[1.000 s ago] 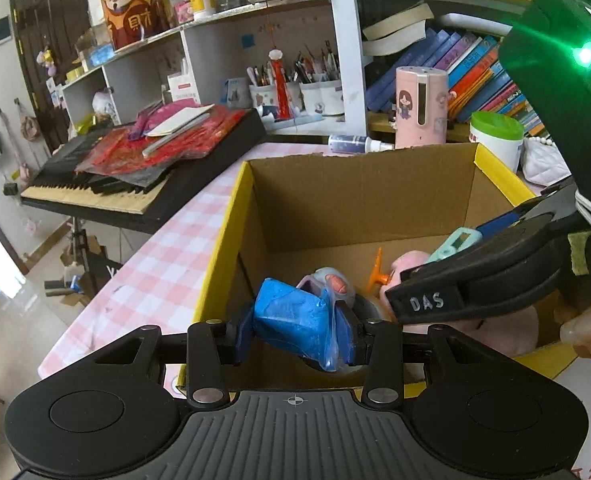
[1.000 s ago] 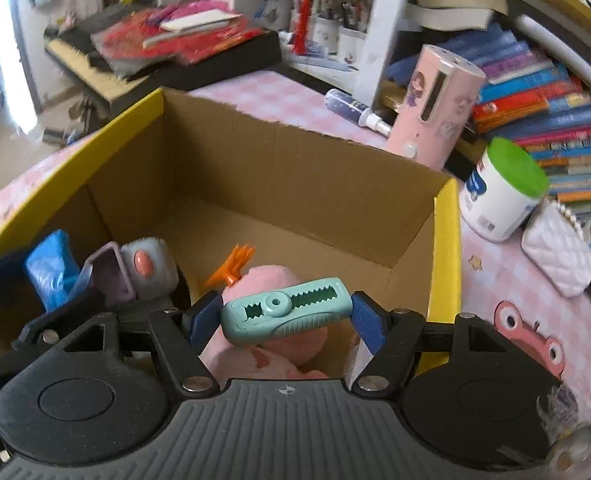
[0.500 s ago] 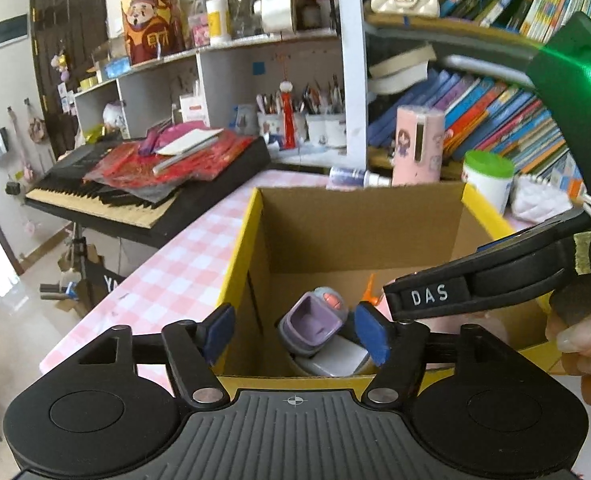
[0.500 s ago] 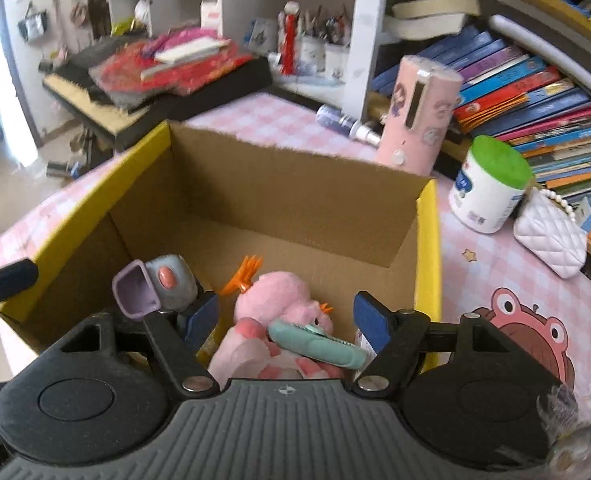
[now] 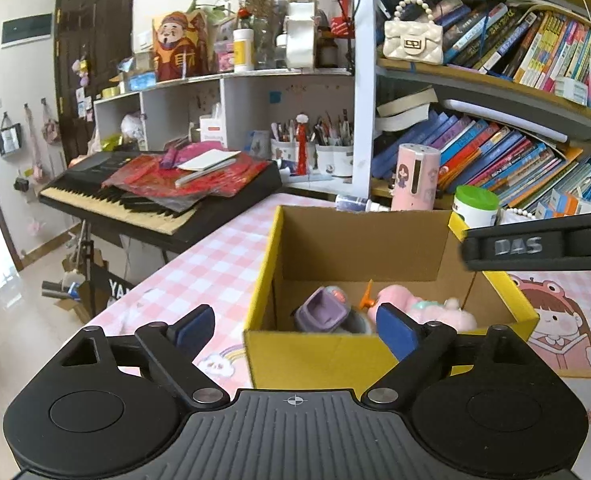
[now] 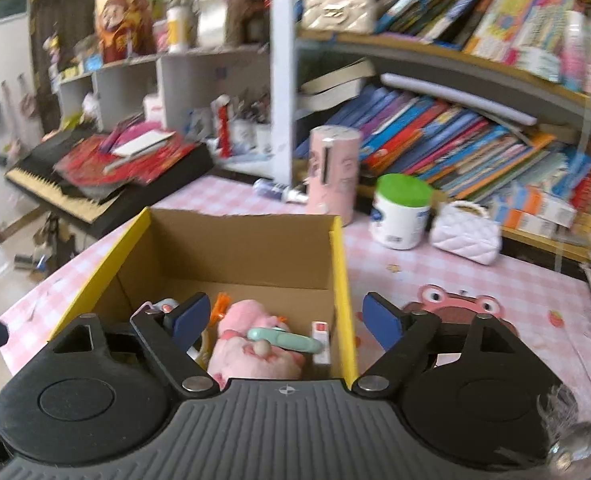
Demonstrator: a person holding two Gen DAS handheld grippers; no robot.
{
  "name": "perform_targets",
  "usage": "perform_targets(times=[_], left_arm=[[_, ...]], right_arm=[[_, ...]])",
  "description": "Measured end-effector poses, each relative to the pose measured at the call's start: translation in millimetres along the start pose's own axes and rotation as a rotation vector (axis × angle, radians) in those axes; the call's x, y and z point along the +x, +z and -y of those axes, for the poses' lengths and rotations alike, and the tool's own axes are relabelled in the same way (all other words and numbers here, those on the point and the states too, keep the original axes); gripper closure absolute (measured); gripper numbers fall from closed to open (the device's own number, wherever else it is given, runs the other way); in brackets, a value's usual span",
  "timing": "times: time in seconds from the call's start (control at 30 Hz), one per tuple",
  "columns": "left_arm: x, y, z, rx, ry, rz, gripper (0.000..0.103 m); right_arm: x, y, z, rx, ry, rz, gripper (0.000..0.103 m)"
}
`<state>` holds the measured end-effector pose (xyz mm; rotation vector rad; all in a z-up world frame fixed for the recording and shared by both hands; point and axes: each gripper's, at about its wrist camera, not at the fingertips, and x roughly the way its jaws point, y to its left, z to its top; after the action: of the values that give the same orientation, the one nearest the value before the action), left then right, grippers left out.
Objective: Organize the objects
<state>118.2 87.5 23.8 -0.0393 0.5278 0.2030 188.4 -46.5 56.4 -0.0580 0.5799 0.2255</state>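
Note:
A yellow-edged cardboard box (image 5: pixel 447 236) stands on the pink checked table; it also shows in the right wrist view (image 6: pixel 337 264). Inside lie a pink plush toy (image 5: pixel 435 310), a purple-and-grey toy (image 5: pixel 323 312) and a teal clip (image 6: pixel 283 338) resting on the plush (image 6: pixel 251 356). My left gripper (image 5: pixel 293 330) is open and empty, above the box's near wall. My right gripper (image 6: pixel 281 320) is open and empty, above the box's near right corner. The right gripper's black arm (image 5: pixel 535 246) crosses the left wrist view.
Behind the box stand a pink cylinder (image 6: pixel 333 168), a white jar with a green lid (image 6: pixel 401 210) and a small white quilted purse (image 6: pixel 465 232). A keyboard (image 5: pixel 151 196) piled with red papers sits far left. Bookshelves (image 5: pixel 495 152) line the back.
Both grippers opened and let go: the blue object and the teal clip dropped into the box. Both grippers then drew back and up from the box.

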Motion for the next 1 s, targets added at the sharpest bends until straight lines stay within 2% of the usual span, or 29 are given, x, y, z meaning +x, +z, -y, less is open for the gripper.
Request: perform_targets(times=[0.1, 0.37, 0.6, 0.83, 1.0], left_arm=[[-11, -8, -8, -0.013, 0.009, -0.001, 0.008], [-42, -34, -22, -0.014, 0.032, -0.018, 0.005], [-63, -56, -29, -0.007, 0.035, -0.044, 0.005], [-77, -73, -20, 0.029, 0.011, -0.073, 0.005], [-86, -86, -5, 0.077, -0.006, -0.093, 0.005]], right_arm=[[-19, -12, 1, 0.024, -0.043, 0.029, 0.018], [-68, -57, -4, 0.042, -0.165, 0.069, 0.011], [-95, -100, -13, 0.055, -0.220, 0.016, 0.008], [-117, -131, -22, 0.063, -0.253, -0.030, 0.003], [-129, -149, -22, 0.068, -0.328, -0.057, 0.000]])
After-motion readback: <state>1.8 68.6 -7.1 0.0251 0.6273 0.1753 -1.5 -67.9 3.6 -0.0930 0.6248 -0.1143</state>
